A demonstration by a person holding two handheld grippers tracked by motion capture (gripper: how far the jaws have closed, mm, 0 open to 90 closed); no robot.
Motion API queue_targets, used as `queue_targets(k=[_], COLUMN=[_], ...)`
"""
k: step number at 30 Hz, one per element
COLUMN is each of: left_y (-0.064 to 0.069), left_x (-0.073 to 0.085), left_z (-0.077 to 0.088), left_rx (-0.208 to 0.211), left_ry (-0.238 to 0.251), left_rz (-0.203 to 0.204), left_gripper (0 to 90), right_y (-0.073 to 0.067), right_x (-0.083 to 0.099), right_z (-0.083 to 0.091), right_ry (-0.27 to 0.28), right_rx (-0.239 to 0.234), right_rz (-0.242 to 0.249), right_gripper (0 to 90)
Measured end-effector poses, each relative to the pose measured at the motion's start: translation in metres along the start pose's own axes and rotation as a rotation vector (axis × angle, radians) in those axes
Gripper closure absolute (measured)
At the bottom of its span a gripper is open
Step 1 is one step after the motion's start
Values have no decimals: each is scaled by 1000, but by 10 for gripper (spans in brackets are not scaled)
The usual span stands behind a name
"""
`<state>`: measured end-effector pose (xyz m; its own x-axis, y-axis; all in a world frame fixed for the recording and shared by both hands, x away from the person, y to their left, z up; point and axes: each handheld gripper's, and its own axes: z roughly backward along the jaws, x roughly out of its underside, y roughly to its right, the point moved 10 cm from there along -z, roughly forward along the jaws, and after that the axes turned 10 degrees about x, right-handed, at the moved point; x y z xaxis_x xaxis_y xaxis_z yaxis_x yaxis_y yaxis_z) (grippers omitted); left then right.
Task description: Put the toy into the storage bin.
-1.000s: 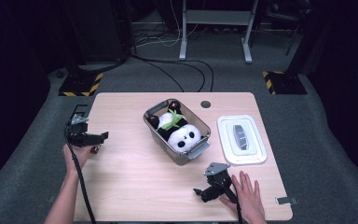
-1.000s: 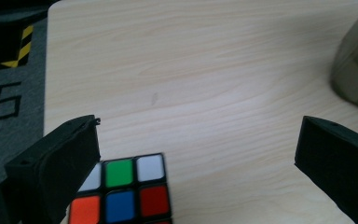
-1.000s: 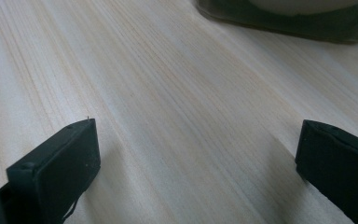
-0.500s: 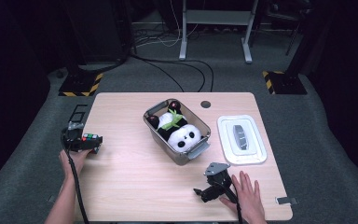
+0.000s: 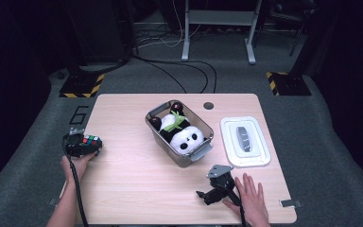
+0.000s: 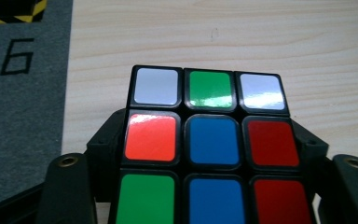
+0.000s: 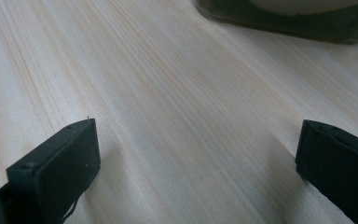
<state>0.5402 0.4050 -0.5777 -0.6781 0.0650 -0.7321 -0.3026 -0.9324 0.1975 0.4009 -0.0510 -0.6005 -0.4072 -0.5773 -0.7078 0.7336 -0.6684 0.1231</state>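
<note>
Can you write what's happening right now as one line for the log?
left tool: just closing on puzzle cube | right tool: open, on table | panda toy: in bin

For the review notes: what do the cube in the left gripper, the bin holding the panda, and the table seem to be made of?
Cube: hard black plastic with glossy coloured stickers, judging by the glare on them. Bin: clear, smoky plastic, since the panda shows through its wall; grey end handles. Table: pale wood or wood-look laminate, matte, with fine straight grain lines.

Cube (image 6: 212, 144): glossy plastic stickers. Table (image 5: 132, 189): pale matt wood grain. Panda (image 5: 182, 135): soft plush. Bin (image 5: 196, 153): clear plastic.
</note>
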Motion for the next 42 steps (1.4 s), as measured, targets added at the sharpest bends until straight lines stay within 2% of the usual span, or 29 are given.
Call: queue_targets(k=[2, 4, 6, 9, 14, 15, 17, 29, 39, 42], left_y=[2, 6, 9, 18, 40, 47, 58, 116, 156, 169], left_x=[0, 0, -3, -9, -24, -28, -35, -79, -111, -118], left_z=[0, 1, 3, 9, 19, 22, 26, 48, 50, 47], left_rx=[1, 9, 17, 28, 60, 69, 84, 161, 226, 238], left_ry=[-18, -25, -5, 15, 37, 34, 47, 75, 87, 85], left_rz=[-15, -13, -2, -16, -49, -70, -76, -186, -244, -278], left_gripper=[334, 336, 337, 338, 338, 338, 339, 339, 339, 339], right_y=[0, 0, 0, 0, 0, 0, 0, 0, 0, 0], right_x=[0, 0, 0, 0, 0, 0, 0, 0, 0, 0], right_z=[0, 0, 0, 0, 0, 0, 0, 0, 0, 0], right_ry=[-1, 0, 0, 0, 0, 0, 0, -1, 0, 0], right_rx=[1, 0, 0, 0, 0, 0, 0, 1, 0, 0], right_rz=[-3, 0, 0, 0, 0, 1, 0, -2, 0, 0], right_gripper=[0, 0, 0, 0, 0, 0, 0, 0, 0, 0])
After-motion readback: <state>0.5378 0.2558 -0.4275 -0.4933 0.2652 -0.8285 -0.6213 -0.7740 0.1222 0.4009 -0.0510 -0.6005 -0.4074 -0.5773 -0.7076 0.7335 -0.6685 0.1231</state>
